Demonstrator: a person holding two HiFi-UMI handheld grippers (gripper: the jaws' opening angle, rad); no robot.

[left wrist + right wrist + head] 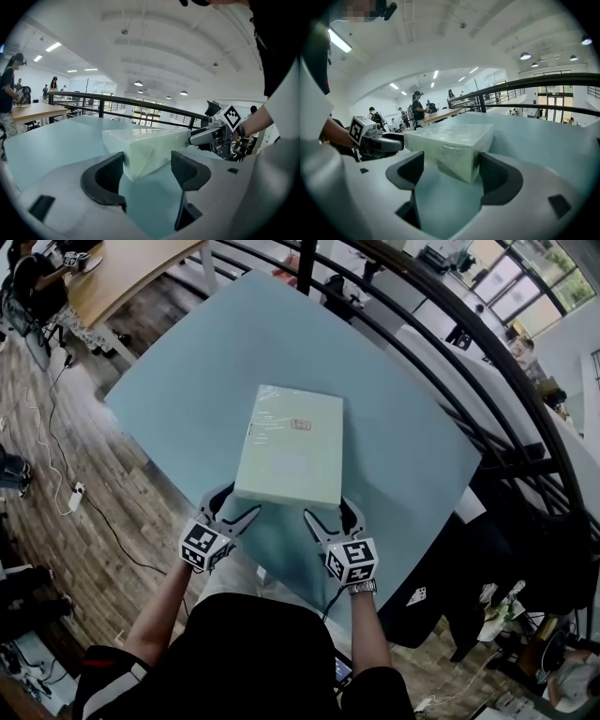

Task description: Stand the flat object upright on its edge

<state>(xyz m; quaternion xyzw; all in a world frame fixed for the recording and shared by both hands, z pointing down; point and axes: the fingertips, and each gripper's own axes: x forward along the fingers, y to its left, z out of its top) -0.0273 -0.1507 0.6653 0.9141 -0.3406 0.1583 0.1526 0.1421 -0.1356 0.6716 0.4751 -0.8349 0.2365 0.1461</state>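
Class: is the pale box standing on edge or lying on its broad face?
Lying, not upright: the box shows its broad labelled face upward on the table. Whether its near edge is lifted, cannot tell.

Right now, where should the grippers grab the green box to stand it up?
Probably its two near corners, one gripper each, coming from the person's side. The green box is too wide for one gripper, and the left gripper and right gripper sit open there.

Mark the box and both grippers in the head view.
box [291, 442]: head view, middle of its top face.
left gripper [240, 501]: head view, midway between its fingertips.
right gripper [328, 510]: head view, midway between its fingertips.
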